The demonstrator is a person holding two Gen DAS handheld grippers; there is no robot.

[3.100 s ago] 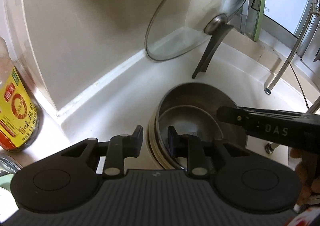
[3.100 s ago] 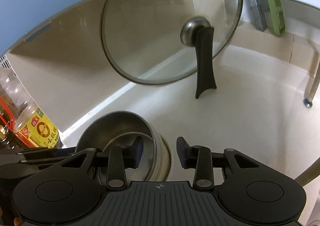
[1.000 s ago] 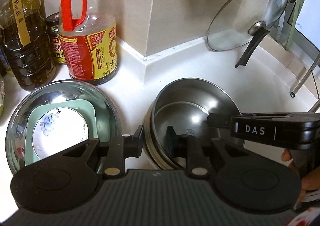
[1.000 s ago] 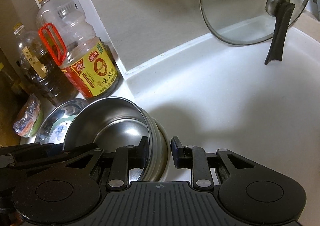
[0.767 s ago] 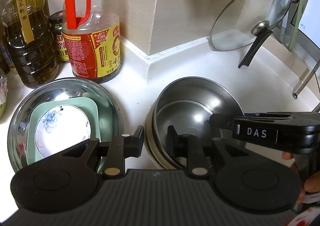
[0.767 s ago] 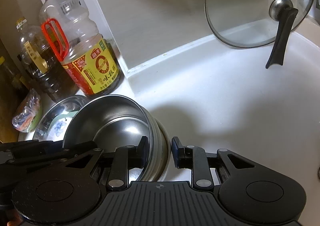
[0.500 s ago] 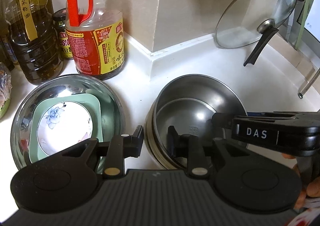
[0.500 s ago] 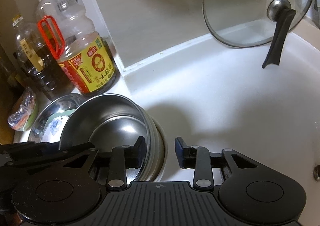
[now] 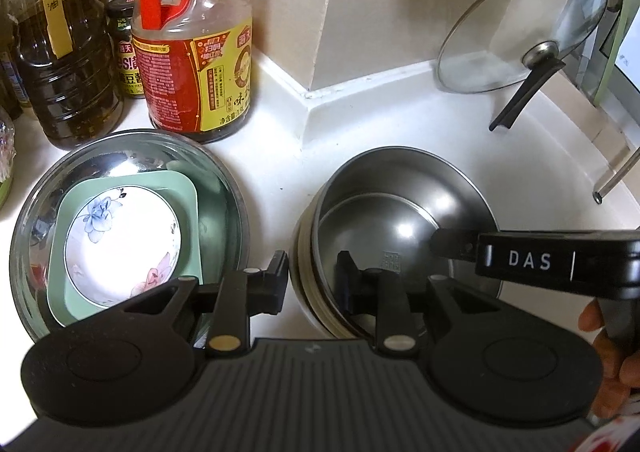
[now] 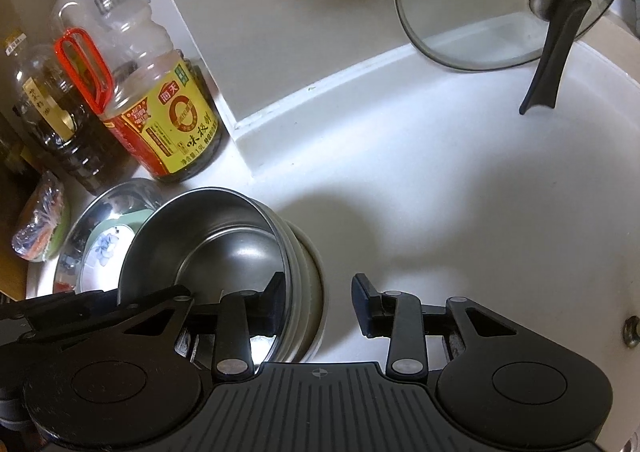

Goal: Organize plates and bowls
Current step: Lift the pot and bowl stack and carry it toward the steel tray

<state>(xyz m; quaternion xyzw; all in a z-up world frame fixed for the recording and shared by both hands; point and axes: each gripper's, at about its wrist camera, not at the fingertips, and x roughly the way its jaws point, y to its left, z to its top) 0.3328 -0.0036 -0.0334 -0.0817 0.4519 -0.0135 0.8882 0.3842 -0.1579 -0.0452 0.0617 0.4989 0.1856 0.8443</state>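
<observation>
A stack of nested steel bowls sits on the white counter; it also shows in the right wrist view. My left gripper straddles its near-left rim, jaws slightly apart around the rim. My right gripper straddles the right rim with its jaws open wide; its left finger is inside the bowl. To the left stands a large steel bowl holding a green square plate and a white flowered dish.
A soy sauce bottle with a red handle, an oil bottle and a jar stand behind the large bowl. A glass lid leans on the wall at the back right. A rack leg stands at right.
Both grippers carried the bowl stack left and back from the lid, beside the large bowl. The right gripper's jaws have opened wider off the rim in the last half second.
</observation>
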